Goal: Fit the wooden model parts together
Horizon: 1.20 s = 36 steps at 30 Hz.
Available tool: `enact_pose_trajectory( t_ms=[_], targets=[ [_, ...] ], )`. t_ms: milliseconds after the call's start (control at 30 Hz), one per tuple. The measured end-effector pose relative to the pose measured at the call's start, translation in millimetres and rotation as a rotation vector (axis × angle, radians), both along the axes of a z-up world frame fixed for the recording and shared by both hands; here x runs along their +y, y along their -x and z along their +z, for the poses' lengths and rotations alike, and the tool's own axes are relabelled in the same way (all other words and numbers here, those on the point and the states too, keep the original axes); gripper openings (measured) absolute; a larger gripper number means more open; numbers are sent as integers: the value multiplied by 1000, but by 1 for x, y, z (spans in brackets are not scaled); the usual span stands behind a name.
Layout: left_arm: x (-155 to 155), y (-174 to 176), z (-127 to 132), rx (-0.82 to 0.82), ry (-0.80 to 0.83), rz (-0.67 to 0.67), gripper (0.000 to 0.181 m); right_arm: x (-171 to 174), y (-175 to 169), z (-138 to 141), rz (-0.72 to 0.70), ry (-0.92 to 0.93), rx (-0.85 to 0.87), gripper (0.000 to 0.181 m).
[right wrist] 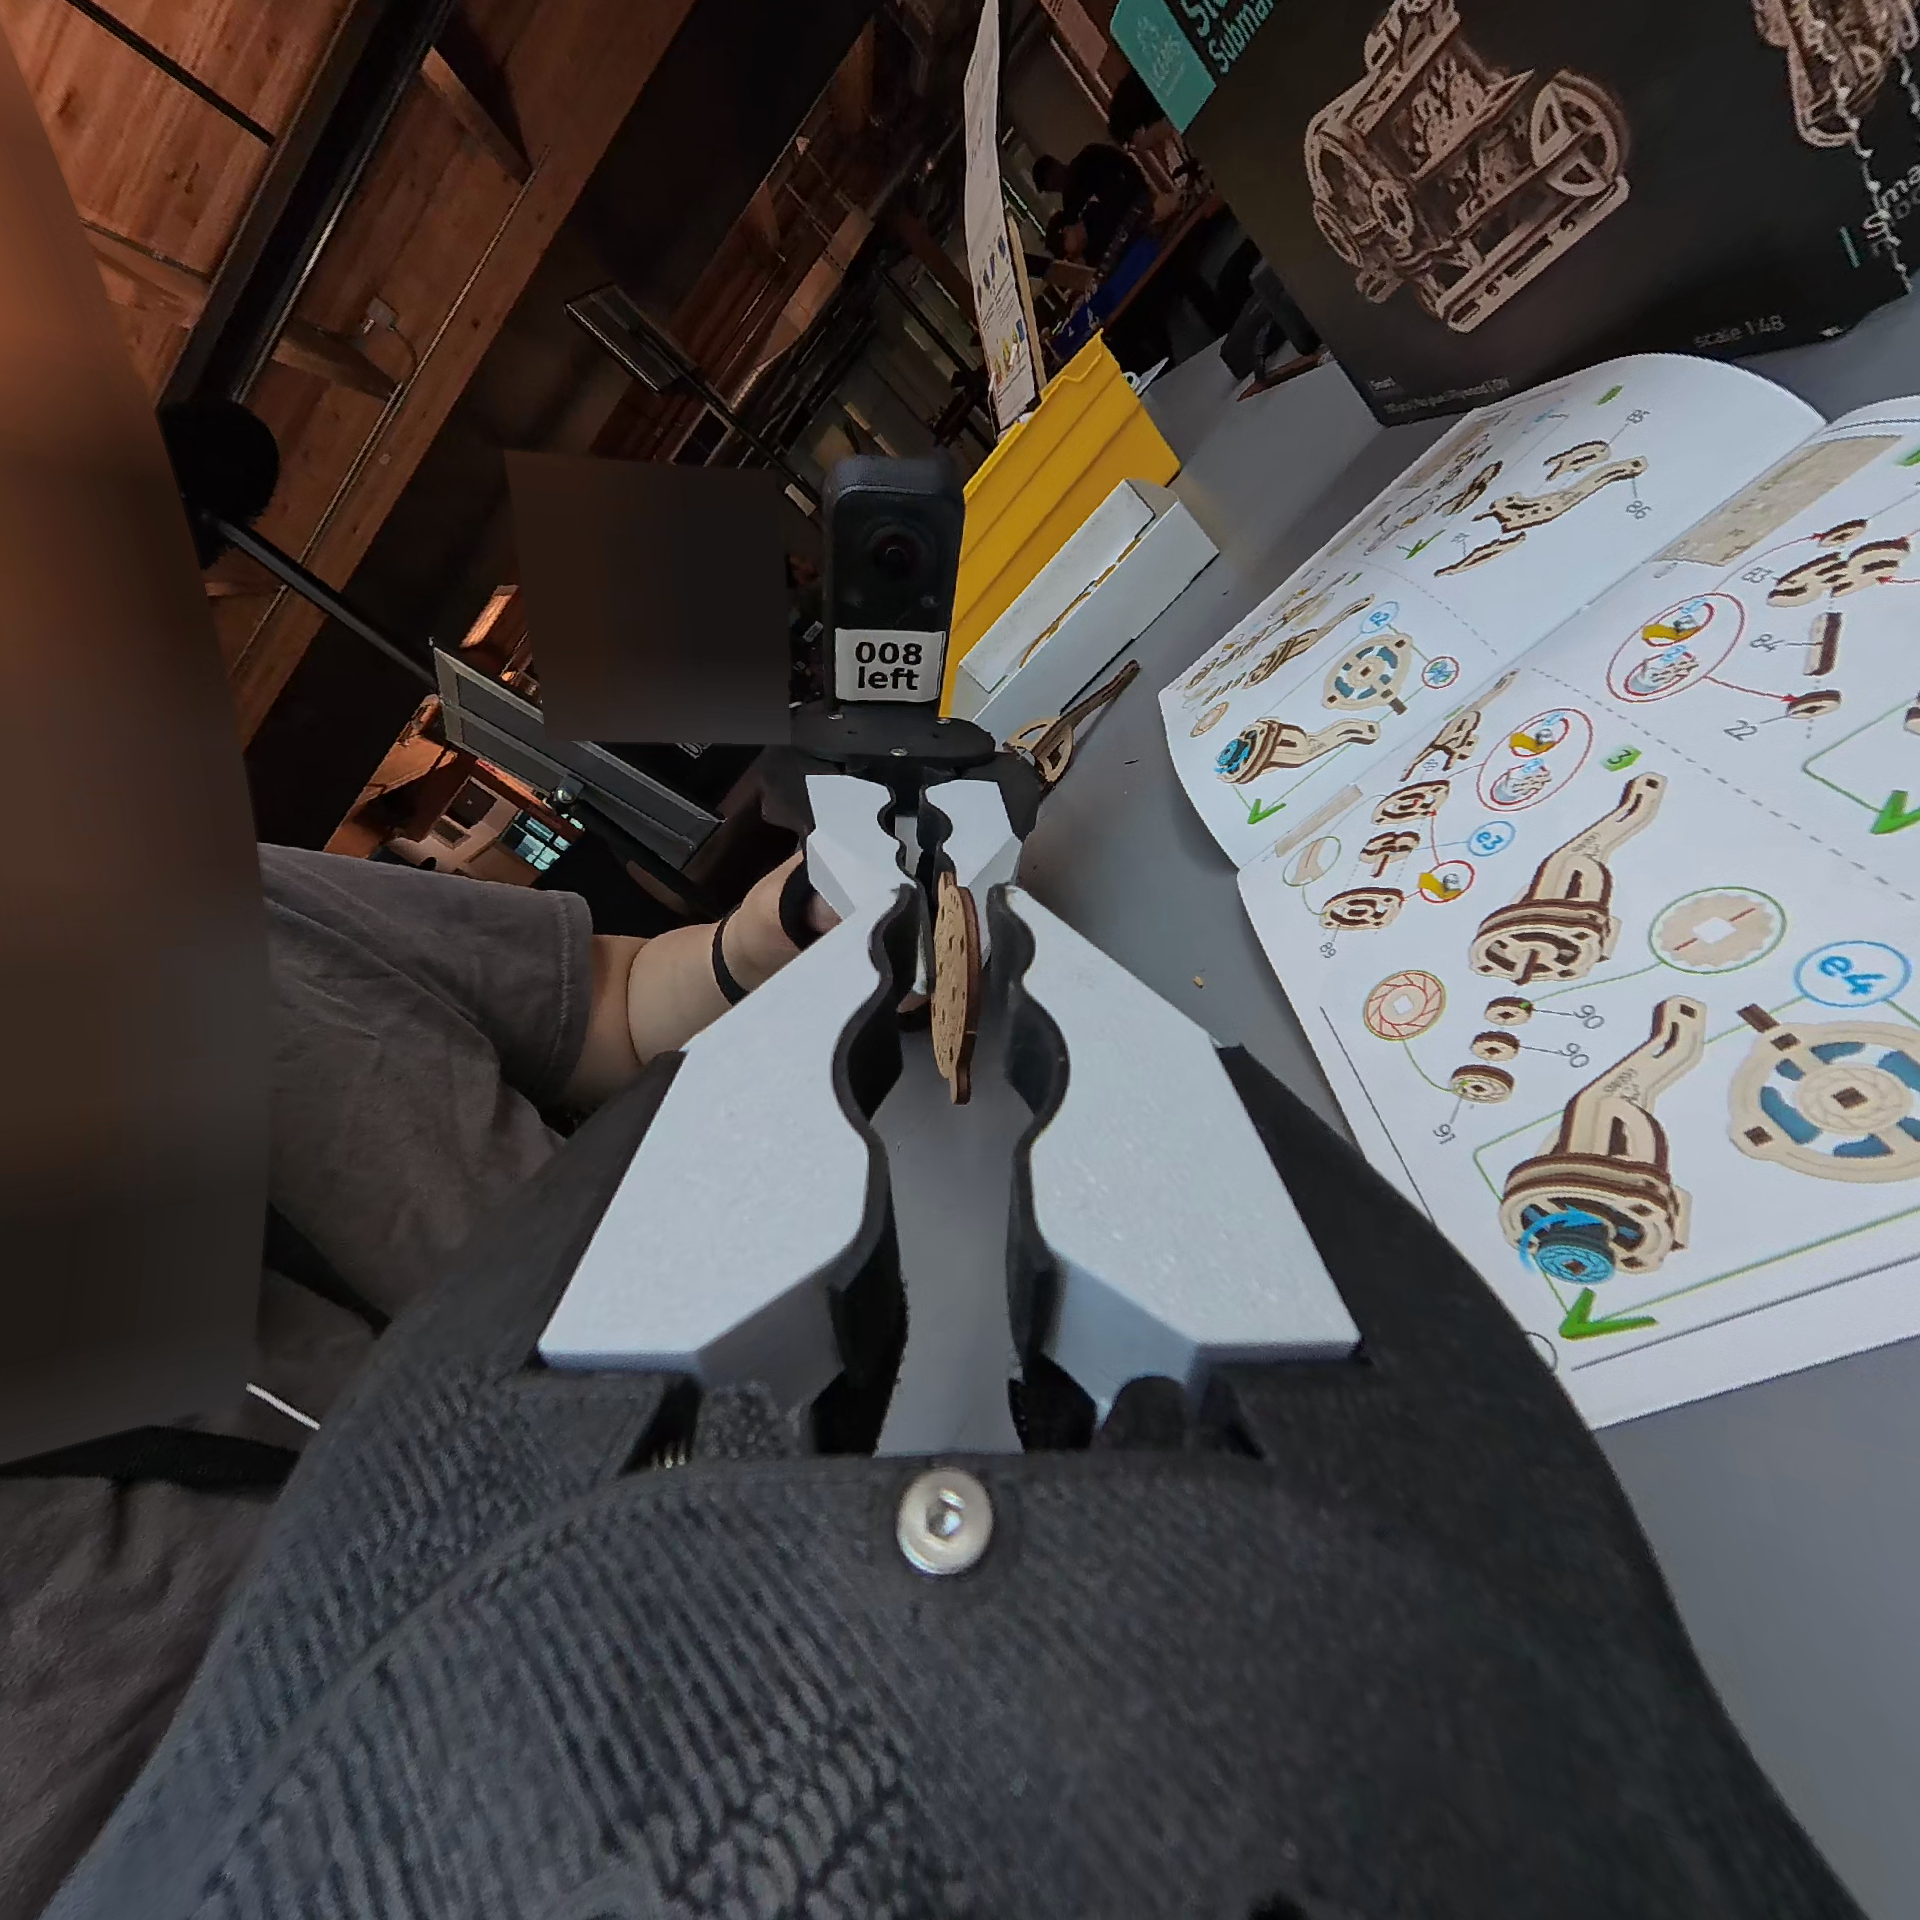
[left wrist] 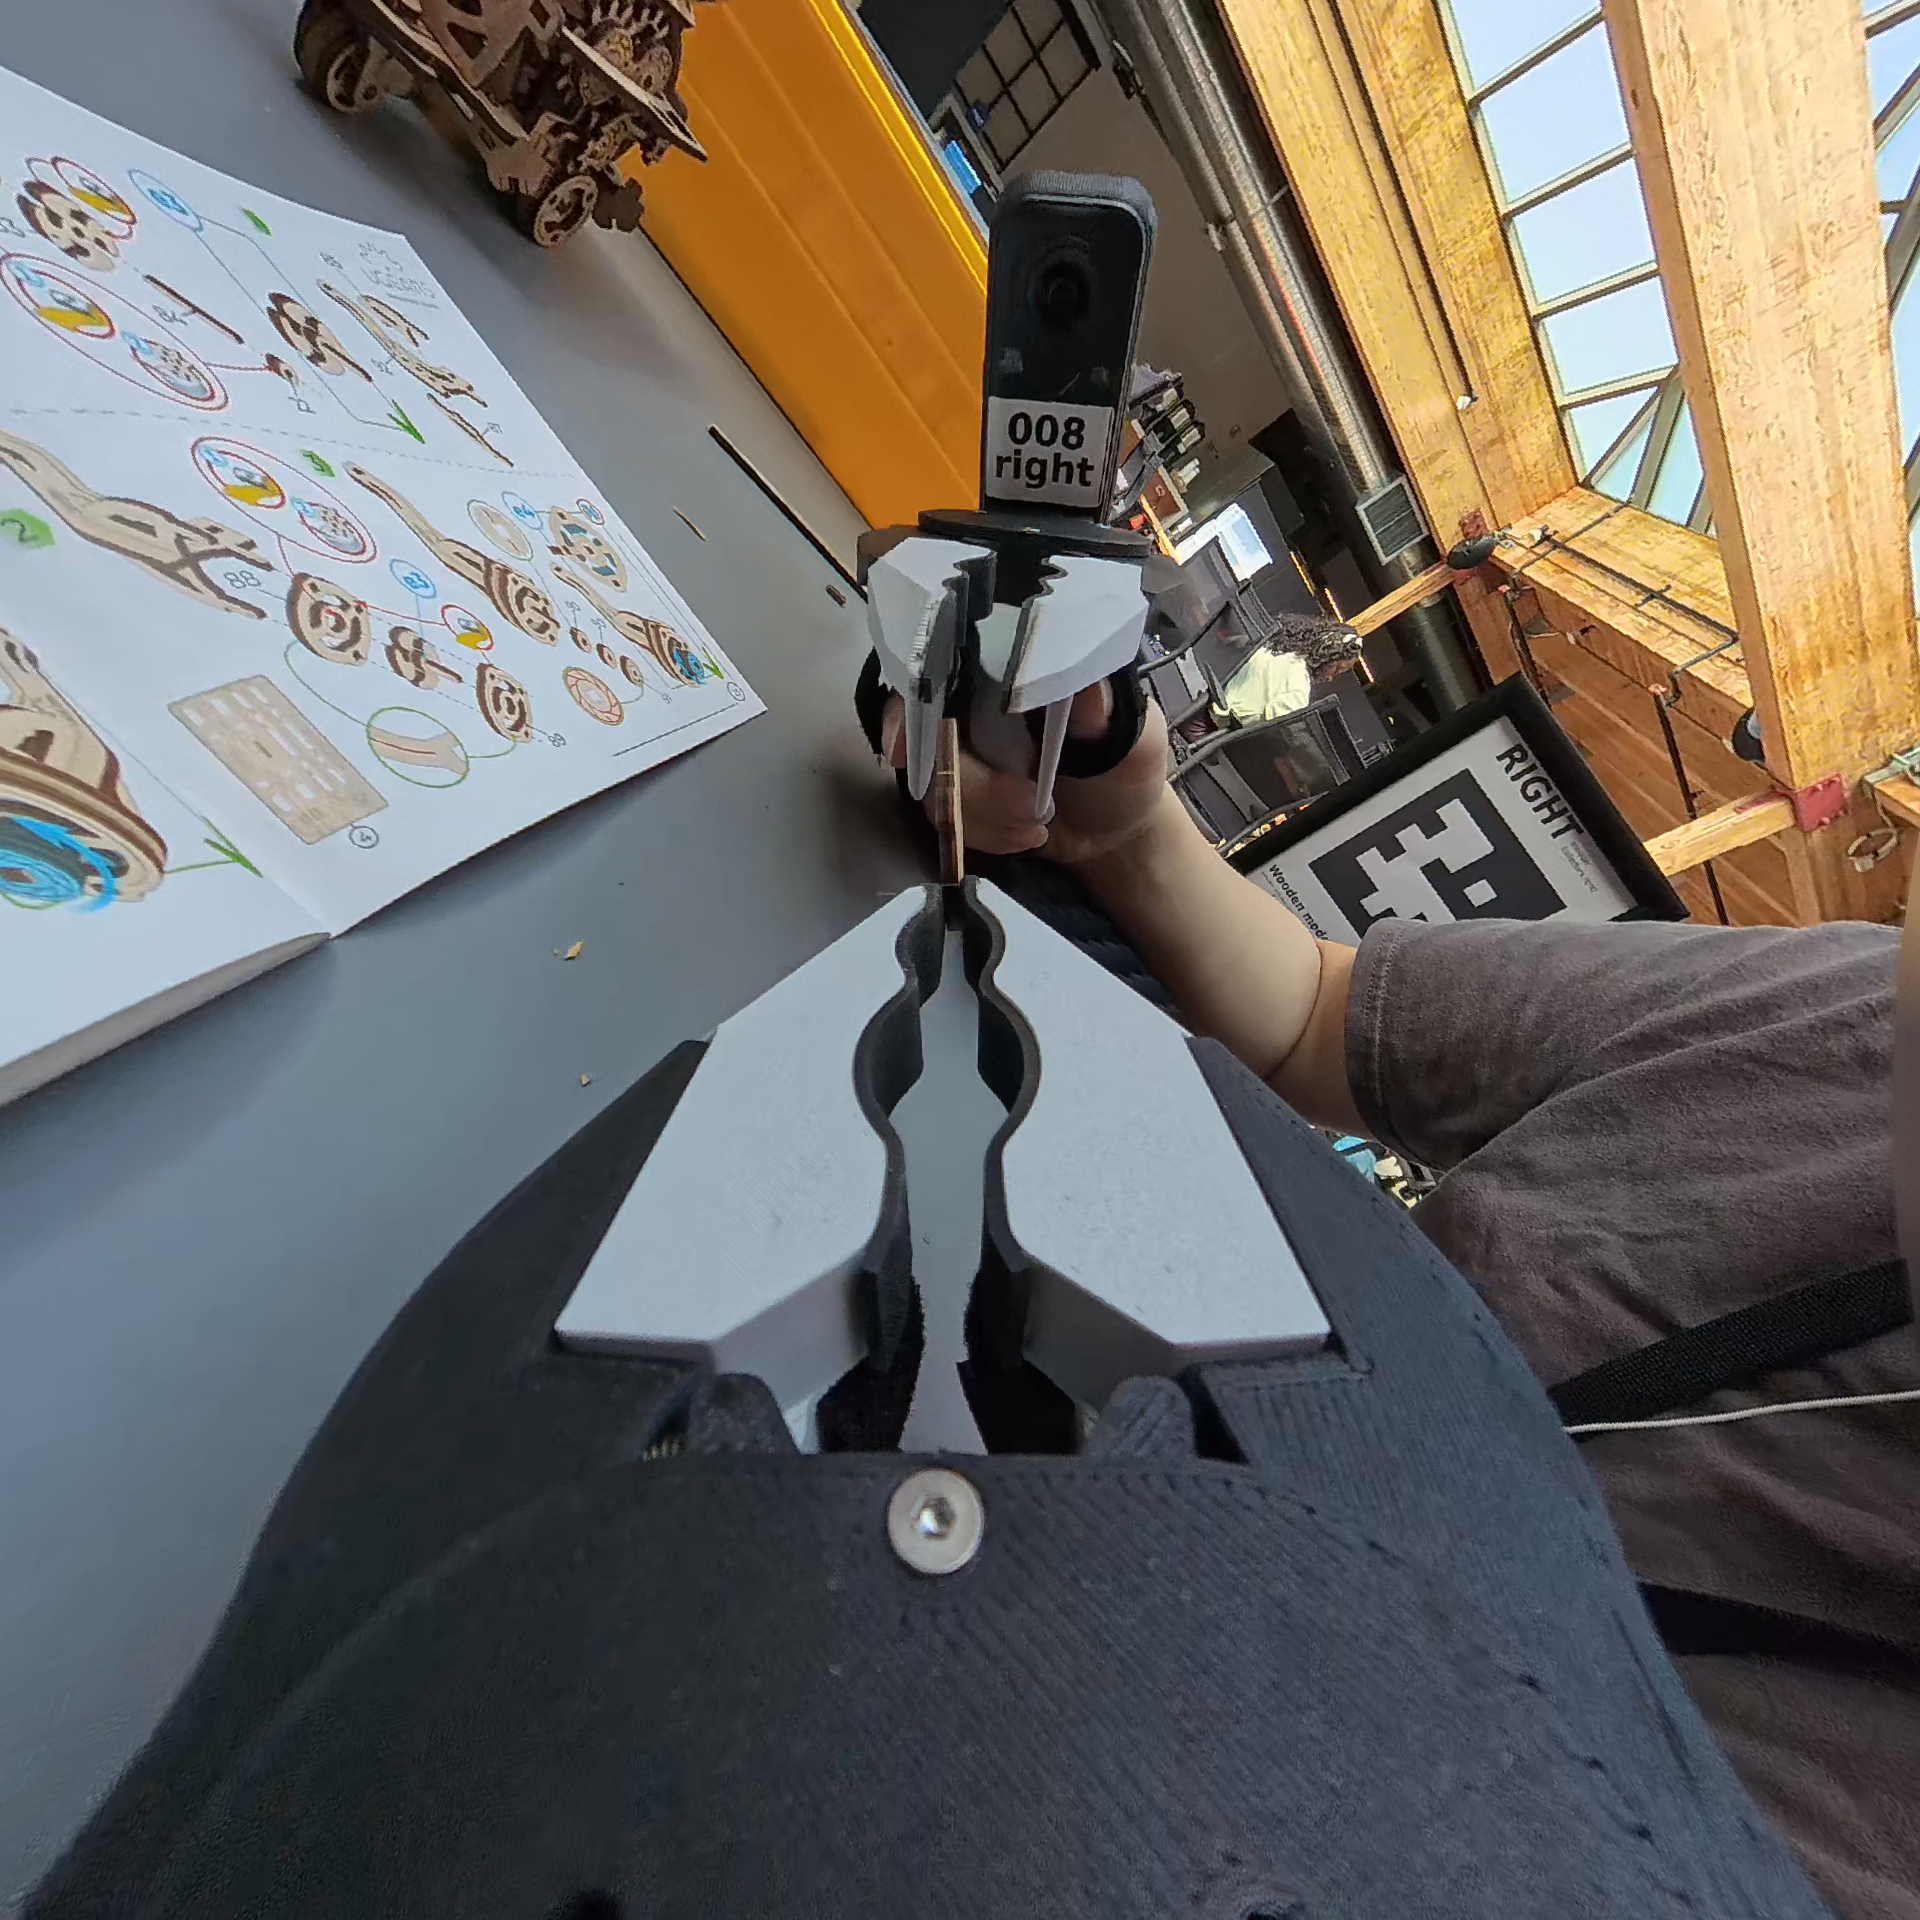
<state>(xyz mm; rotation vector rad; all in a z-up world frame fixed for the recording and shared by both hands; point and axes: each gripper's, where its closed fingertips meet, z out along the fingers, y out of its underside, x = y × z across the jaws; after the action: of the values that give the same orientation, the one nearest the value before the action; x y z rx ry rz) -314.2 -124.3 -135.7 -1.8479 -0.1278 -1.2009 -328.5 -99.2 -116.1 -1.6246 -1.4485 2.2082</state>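
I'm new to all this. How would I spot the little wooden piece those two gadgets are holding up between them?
Start at the open instruction booklet on the grey table, then look beside it, where the left hand-held gripper and the right hand-held gripper meet tip to tip in the air. The wooden disc is between them: thin, pale, round, dark-edged, with small holes, unlike the printed ones.

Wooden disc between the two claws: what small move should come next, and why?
Probably close the right claw on the wooden disc. The left claw already pinches the disc's edge, while the right claw stands open around it and does not seem to grip it yet.
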Motion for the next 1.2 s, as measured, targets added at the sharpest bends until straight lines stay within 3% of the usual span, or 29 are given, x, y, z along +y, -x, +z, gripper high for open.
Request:
enact_pose_trajectory(
  t_ms=[233,367,500,700,900,1200],
  targets=[
    [-2,-12,1,27,-15,-32,1,2,0,3,-7,2,18,12],
    [-16,-45,19,-1,-104,-209,0,6,-3,18,-41,-16,107,12],
    [-29,-81,15,58,-127,-353,1,16,-6,32,-103,-38,193,11],
    [-39,-104,8,83,-123,-438,0,20,-6,32,-120,-12,195,11],
    [-30,-92,9,35,-93,-370,0,20,-5,31,-122,-26,191,11],
    [-8,-34,11,-28,-45,-122,0,25,-4,25,-148,-53,168,11]
  ],
)
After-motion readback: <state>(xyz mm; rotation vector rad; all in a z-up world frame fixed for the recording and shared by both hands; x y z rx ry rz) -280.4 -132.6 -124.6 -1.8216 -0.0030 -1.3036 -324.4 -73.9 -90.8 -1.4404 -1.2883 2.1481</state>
